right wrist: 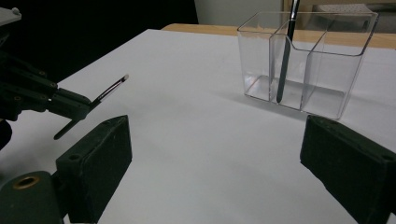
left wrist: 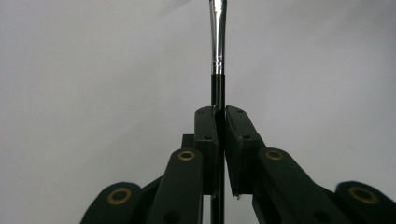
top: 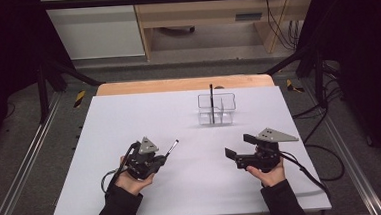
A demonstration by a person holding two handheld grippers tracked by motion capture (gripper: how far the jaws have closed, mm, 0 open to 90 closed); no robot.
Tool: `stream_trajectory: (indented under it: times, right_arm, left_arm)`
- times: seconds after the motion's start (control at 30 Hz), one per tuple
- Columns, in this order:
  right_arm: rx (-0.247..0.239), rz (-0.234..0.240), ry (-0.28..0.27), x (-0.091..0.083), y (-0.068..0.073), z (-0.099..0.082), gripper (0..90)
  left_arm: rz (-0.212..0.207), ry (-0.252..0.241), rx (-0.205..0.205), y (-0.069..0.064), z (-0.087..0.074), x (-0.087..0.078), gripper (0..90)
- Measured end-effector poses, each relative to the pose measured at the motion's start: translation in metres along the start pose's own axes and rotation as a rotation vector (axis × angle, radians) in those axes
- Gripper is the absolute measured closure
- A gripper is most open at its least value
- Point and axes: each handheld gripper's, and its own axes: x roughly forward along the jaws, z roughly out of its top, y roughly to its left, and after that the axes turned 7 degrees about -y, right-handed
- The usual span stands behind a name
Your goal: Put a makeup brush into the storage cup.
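Two hands low, left tongs (top: 165, 158) clamping brush (top: 172, 147), right tongs (top: 237, 147) agape

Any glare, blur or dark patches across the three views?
High view: dark surround, evenly lit white table. Left gripper view: highlight streak on the thin black brush's silver ferrule, soft backdrop. Right gripper view: reflections on the clear plastic divided box, near black jaws blurred.

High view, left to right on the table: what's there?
Left gripper → the thin brush it holds → clear organizer with a second brush standing in it → right gripper, jaws open.
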Motion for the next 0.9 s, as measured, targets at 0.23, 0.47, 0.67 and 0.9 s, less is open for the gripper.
stream_trajectory:
  times: [0.23,0.47,0.67,0.9]
  right_arm:
    - [0.013,-0.005,-0.019,0.001,0.002,0.002,8.8]
    - [0.019,-0.010,-0.024,0.005,0.006,0.004,8.9]
    - [0.025,-0.008,-0.030,0.010,0.011,0.006,9.5]
    - [0.024,-0.002,-0.046,0.014,0.016,0.013,8.8]
  left_arm:
    - [0.013,-0.053,-0.012,-0.005,0.001,-0.001,83.4]
    - [0.012,-0.092,-0.031,-0.009,0.001,0.000,83.4]
    - [0.004,-0.112,-0.037,-0.011,0.004,-0.001,83.4]
    - [0.016,-0.154,-0.065,-0.011,0.008,-0.005,83.4]
